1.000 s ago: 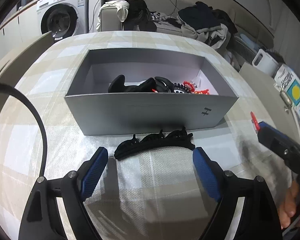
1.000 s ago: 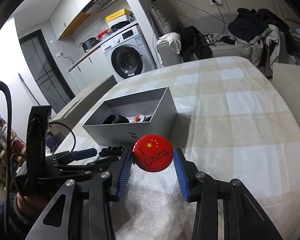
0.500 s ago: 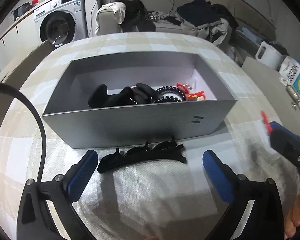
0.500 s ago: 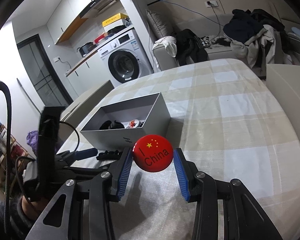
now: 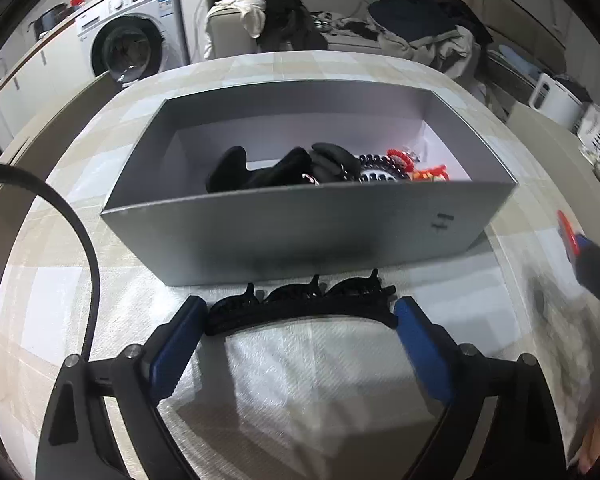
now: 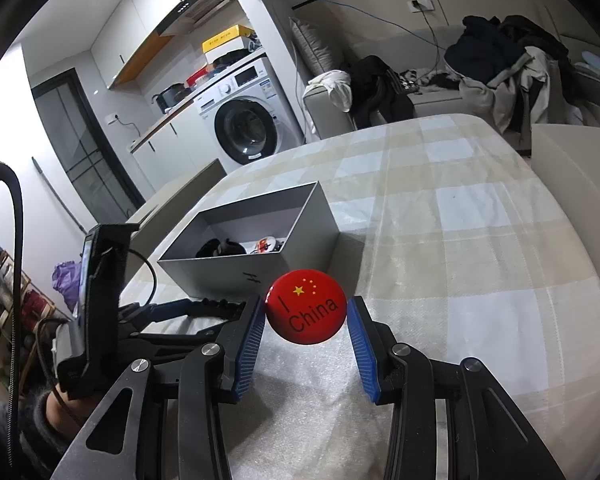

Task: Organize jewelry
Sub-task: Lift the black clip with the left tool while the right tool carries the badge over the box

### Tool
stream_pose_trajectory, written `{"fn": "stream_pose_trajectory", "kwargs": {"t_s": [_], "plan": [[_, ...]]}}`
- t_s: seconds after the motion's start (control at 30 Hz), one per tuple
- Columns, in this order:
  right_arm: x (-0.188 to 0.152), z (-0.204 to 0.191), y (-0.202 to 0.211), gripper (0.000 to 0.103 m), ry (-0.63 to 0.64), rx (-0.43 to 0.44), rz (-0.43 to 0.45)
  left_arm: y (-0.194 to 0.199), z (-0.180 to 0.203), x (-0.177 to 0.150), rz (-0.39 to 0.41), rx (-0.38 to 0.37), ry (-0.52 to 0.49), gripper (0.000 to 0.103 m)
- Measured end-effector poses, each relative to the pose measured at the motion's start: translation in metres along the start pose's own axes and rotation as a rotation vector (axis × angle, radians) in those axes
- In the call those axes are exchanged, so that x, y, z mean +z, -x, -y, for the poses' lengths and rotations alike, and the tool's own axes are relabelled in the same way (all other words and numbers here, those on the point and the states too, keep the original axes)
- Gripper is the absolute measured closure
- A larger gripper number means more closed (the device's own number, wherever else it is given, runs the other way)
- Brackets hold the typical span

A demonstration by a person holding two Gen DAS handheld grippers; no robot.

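Black hair clip (image 5: 300,304), one, between closing left claw (image 5: 300,320) pads.

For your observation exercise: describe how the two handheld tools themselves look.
Both are alike: the left tool and right tool have black angular linkage arms with silver rivets and ribbed blue finger pads. A black cable loops beside the left one.

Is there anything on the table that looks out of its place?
Yes. A black hair clip lies on the tablecloth in front of the grey box, not inside with the other accessories. Nothing looks spilled or broken.
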State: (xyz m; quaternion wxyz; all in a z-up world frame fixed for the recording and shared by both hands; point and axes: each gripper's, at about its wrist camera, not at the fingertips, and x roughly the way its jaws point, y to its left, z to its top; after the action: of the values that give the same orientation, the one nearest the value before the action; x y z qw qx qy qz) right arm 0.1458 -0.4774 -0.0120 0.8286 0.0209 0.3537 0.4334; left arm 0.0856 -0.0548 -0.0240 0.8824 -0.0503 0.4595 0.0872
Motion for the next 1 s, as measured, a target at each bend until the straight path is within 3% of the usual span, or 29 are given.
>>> {"fn": "stream_pose_trajectory", "kwargs": {"t_s": [0.37,0.63,1.0], "plan": [[-0.001,-0.014,-0.004,0.062,0.036,0.006,-0.002,0.018,-0.014,-0.005,0.038,-0.052,0.020,0.012],[0.002,-0.025,-0.005,0.062,0.046,0.046,0.008,0.046,-0.031,-0.002,0.145,-0.092,0.030,0.012],[0.022,-0.041,-0.005,0.062,0.054,0.045,0.030,0.063,-0.046,0.012,0.231,-0.130,0.020,0.012]]}}
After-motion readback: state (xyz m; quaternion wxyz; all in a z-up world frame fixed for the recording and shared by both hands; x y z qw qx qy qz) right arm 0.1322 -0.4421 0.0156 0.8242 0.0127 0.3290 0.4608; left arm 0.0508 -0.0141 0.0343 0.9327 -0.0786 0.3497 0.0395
